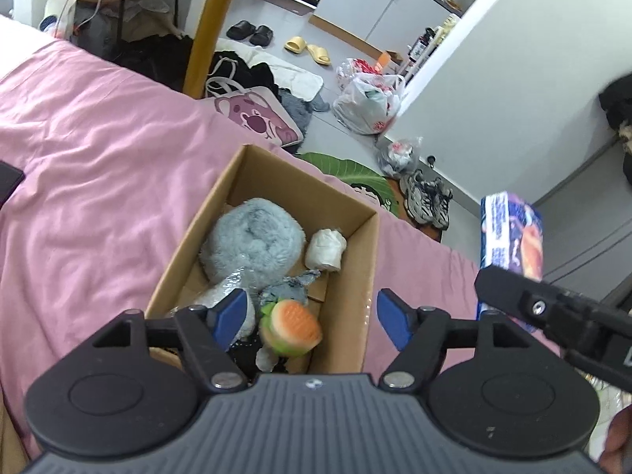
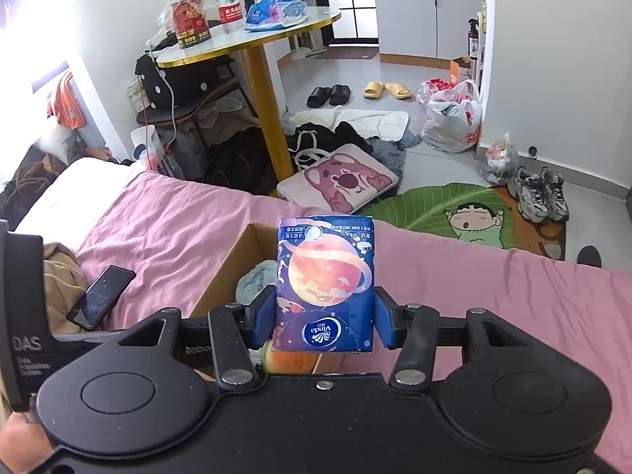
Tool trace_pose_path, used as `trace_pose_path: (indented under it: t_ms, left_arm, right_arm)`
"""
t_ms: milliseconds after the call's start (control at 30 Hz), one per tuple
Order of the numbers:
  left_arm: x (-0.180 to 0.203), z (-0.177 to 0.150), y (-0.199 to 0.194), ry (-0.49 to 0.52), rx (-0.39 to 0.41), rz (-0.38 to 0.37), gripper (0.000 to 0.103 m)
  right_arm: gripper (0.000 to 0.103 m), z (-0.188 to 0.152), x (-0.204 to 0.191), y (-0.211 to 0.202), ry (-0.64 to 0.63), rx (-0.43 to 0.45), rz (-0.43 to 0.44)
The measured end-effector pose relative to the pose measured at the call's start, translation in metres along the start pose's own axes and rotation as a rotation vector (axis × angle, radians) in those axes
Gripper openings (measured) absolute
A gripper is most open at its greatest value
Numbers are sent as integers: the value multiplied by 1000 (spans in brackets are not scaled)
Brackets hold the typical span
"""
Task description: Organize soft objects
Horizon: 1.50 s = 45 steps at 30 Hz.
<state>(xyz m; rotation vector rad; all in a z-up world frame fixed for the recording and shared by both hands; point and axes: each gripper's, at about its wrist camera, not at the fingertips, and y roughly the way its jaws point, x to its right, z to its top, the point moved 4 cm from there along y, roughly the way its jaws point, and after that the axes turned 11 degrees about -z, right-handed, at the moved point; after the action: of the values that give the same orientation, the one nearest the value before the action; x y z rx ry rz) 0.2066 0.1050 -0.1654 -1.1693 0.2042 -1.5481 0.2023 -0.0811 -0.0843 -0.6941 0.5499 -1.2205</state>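
Right hand-held gripper [image 2: 324, 318] clamps tissue pack [image 2: 326, 276] (left hand-held gripper [image 1: 312, 316] gapes) above box [image 1: 357, 276].

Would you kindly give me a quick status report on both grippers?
Right gripper shut on Vinda tissue pack, beside cardboard box. Left gripper open above box. Nothing blocking.

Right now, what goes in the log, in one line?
right gripper: shut on tissue pack | left gripper: open over box | box: plush toys inside
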Motion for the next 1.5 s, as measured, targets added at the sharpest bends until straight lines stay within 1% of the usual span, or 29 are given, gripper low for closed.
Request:
trace_pose_path:
  t_ms: [167, 300, 500, 533, 600, 633, 667, 800, 833, 933, 1067, 1200, 1333, 1433, 1500]
  left_arm:
    - [-10, 11, -9, -33, 41, 18, 74]
    - [-17, 15, -16, -57, 70, 34, 76]
    - [-28, 21, -27, -97, 106, 59, 77]
    - [-30, 23, -27, -101, 112, 64, 77]
    - [-34, 25, -31, -114, 122, 76, 77]
    - [-36, 25, -31, -116, 123, 81, 77]
    - [-38, 26, -32, -117, 121, 83, 77]
    - [-37, 25, -37, -116, 112, 102, 78]
    - [-36, 25, -39, -114, 111, 108, 83]
    - [-25, 23, -48, -93, 117, 106, 90]
    - [-4, 18, -60, -34, 97, 106, 94]
    - [15, 11, -71, 8, 71, 101, 96]
    - [37, 4, -84, 61, 56, 95, 102]
    - [51, -2, -93, 96, 46, 89, 102]
    - [58, -7, -98, 116, 41, 88, 102]
  right_arm:
    - [50, -1, -3, 7, 15, -23, 19]
    - [50, 0, -9, 11, 28, -37, 57]
    - [51, -2, -21, 20, 41, -63, 108]
    - [52, -2, -22, 21, 46, -68, 121]
    - [58, -2, -23, 21, 54, -78, 165]
    - [64, -2, -22, 20, 61, -77, 170]
    - [66, -1, -20, 19, 69, -72, 158]
    - [66, 1, -8, 9, 99, -76, 126]
    - [66, 1, -6, 7, 103, -76, 119]
    - [67, 0, 0, -5, 107, -74, 102]
    - [75, -4, 12, -21, 117, -78, 87]
    - [79, -6, 24, -35, 128, -79, 72]
    - [88, -7, 36, -52, 143, -73, 52]
    - [94, -11, 47, -66, 157, -55, 48]
    - [96, -15, 55, -75, 161, -45, 45]
